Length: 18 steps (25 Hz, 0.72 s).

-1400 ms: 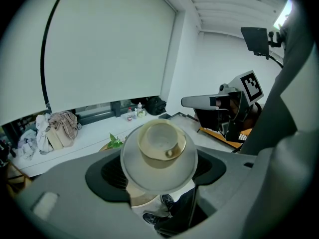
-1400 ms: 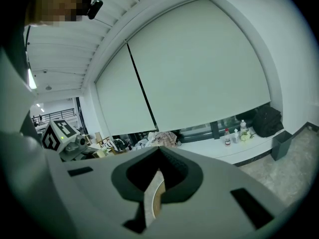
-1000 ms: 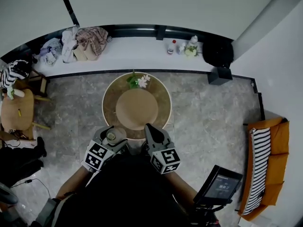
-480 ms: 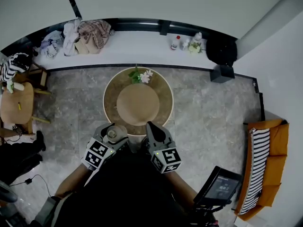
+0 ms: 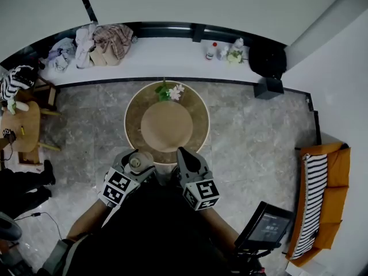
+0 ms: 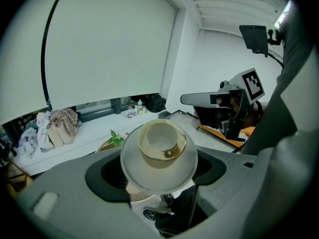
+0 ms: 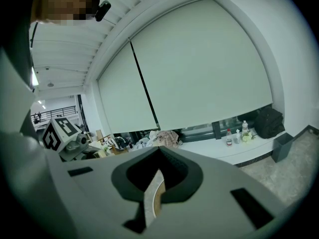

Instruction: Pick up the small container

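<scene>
Wooden round table (image 5: 198, 119) lies ahead of you, beyond both claws. Your left gripper (image 5: 135, 165) is clamped on the small container (image 6: 159, 169), which sits mouth upward at the table's near edge. Your right gripper (image 5: 185, 160), just beside it, has its jaws together with nothing between them.

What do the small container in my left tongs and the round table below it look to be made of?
The small container looks like glazed ceramic, possibly hard plastic: a smooth cream surface with a soft sheen and a wide pale rim. The round table appears to be matte wood, with a brown outer ring round a lighter tan centre disc. Its grain is too small to confirm.
</scene>
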Motion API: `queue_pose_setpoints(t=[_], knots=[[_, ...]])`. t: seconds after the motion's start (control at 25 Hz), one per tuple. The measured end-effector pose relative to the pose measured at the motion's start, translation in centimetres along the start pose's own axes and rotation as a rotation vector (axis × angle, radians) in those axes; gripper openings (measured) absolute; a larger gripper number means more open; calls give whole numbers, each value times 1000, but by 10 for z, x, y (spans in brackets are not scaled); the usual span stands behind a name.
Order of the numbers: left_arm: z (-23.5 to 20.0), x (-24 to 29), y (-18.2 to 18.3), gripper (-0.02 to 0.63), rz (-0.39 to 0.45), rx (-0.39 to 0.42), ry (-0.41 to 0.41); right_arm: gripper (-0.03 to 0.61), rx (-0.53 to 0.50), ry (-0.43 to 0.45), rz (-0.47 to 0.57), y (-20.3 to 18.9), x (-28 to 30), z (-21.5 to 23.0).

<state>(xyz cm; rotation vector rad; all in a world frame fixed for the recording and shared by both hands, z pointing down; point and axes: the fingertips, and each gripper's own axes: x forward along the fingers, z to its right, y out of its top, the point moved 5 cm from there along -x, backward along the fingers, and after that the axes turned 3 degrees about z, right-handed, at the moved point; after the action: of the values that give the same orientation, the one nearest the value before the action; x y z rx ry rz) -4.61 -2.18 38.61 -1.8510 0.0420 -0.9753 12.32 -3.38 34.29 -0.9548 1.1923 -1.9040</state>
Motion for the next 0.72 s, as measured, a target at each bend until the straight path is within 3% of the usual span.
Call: queue_pose_setpoints(t=[0.72], knots=[[14, -4, -5, 342, -9, 12, -11, -3, -5, -11, -14, -4, -14, -4]])
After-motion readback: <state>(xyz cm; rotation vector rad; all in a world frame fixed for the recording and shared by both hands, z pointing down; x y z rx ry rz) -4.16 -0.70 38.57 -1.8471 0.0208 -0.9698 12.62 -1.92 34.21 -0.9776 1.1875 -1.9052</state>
